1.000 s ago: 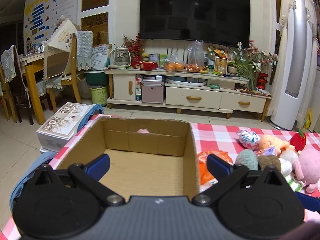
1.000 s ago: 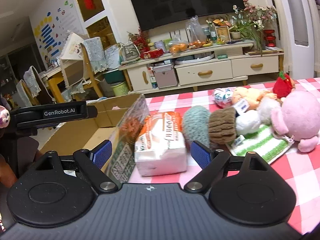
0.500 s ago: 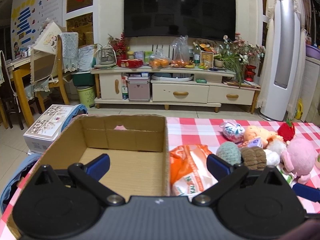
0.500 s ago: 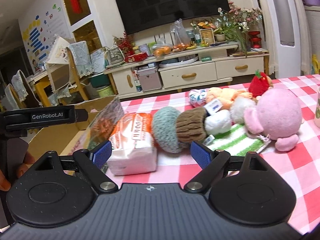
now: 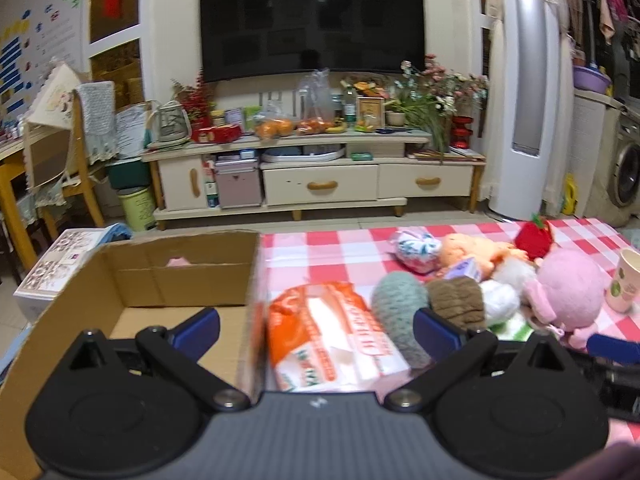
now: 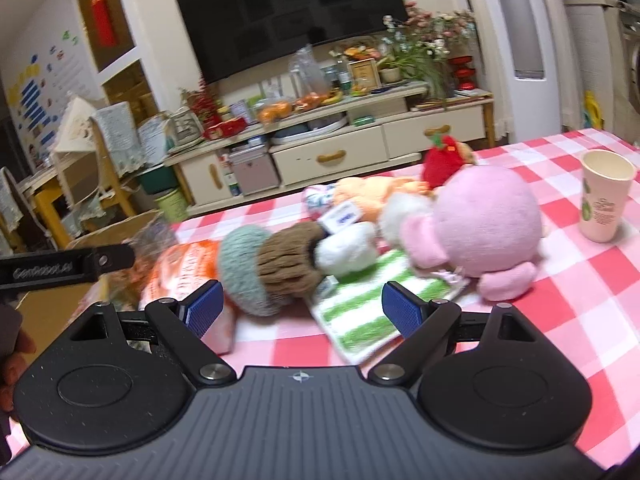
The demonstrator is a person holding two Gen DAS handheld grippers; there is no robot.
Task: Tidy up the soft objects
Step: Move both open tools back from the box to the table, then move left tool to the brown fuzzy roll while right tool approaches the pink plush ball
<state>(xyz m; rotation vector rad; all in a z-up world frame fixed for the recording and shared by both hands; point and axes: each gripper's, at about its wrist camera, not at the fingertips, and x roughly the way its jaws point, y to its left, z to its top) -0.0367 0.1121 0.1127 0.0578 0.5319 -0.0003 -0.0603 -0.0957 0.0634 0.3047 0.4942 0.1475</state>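
Note:
An open, empty cardboard box [image 5: 132,280] stands at the left of the red-checked table. Right of it lie an orange-and-white tissue pack [image 5: 332,336], a teal and brown knitted toy [image 6: 272,264], a green-striped cloth [image 6: 360,308], a pink plush [image 6: 484,228], an orange plush [image 5: 476,256], a red strawberry plush [image 6: 442,160] and a patterned ball [image 5: 416,248]. My left gripper [image 5: 316,328] is open and empty, above the tissue pack and the box's right wall. My right gripper [image 6: 302,306] is open and empty, in front of the knitted toy and striped cloth.
A paper cup [image 6: 604,196] stands on the table at the right. Behind the table are a TV cabinet [image 5: 320,176] with clutter, a tall white air conditioner [image 5: 528,92], and chairs at the left. A white carton [image 5: 60,264] sits on the floor left of the box.
Both grippers have swung to the right. The left view has shifted from the box toward the tissue pack and toys; the right view now brings in the pink plush and the cup.

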